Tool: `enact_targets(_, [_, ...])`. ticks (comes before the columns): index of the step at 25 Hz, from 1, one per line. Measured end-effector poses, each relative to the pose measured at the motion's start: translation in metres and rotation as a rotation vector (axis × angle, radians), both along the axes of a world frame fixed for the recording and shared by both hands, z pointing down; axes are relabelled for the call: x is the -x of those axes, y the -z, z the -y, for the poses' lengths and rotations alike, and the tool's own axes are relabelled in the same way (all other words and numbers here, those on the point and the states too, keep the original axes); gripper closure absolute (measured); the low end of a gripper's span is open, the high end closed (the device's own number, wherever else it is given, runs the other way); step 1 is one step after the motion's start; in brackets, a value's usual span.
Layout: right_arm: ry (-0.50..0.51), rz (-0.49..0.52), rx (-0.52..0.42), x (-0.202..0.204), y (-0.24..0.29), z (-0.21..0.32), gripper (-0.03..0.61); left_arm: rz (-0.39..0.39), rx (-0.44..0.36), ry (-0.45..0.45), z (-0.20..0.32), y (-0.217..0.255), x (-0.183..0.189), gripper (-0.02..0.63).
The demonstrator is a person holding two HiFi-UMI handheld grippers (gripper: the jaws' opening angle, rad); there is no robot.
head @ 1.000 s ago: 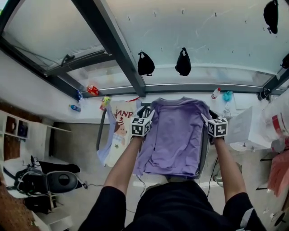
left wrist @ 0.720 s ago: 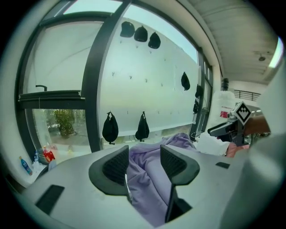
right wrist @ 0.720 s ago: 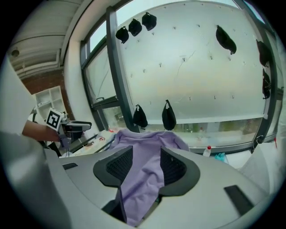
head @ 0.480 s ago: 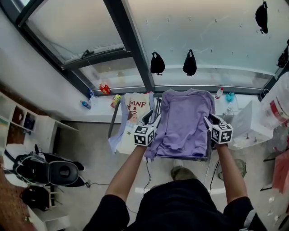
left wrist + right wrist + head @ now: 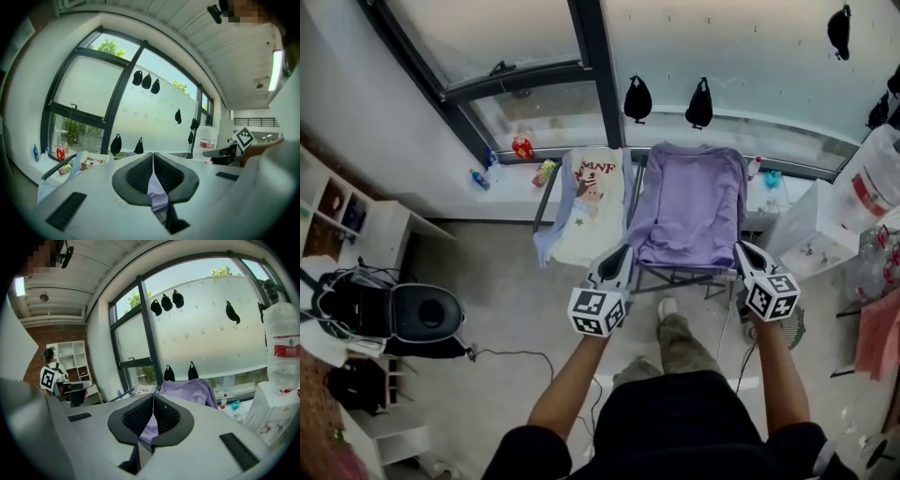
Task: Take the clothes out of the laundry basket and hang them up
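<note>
Both grippers are clamping the purple shirt point(image 5: 689, 202), a soft, matte lilac knit that is draping smoothly over the thin metal bars of the drying rack point(image 5: 680, 278) by the window, its shoulders lying at the far end and its hem hanging toward the person. The left gripper point(image 5: 622, 251), a smooth white plastic shell carrying a cube with black-and-white square markers point(image 5: 596, 312), is pinching the shirt's near left corner; its jaws have just been closing, and in the left gripper view a thin fold of lilac fabric is showing between the dark, ribbed rubber pads point(image 5: 137, 176), which are pressing together on it. The right gripper point(image 5: 741, 247), of the same make, is gripping the near right corner in the same way, its jaws having just been closing too, with a sliver of the same cloth sitting between them. The shirt is stretching away from both sets of jaws over the rack. Just beside it on the left, a cream shirt with a printed figure point(image 5: 592, 202) is hanging over the same rack.
</note>
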State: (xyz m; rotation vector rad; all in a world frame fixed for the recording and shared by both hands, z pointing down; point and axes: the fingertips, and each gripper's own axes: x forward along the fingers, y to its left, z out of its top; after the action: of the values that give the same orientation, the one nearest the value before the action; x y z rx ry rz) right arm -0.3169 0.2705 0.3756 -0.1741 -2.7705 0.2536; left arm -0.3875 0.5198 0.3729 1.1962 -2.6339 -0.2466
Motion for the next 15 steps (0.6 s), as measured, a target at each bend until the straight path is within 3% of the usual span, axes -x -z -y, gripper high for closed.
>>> enact_targets(8, [-0.127, 0.026, -0.102, -0.111, 0.014, -0.001, 0.577, -0.024, -0.021, 0.026, -0.027, -0.005, -0.109, 0.603])
enact_targets(15, [-0.126, 0.125, -0.149, -0.183, 0.035, 0.012, 0.578, 0.068, 0.008, 0.023, -0.002, 0.005, -0.183, 0.603])
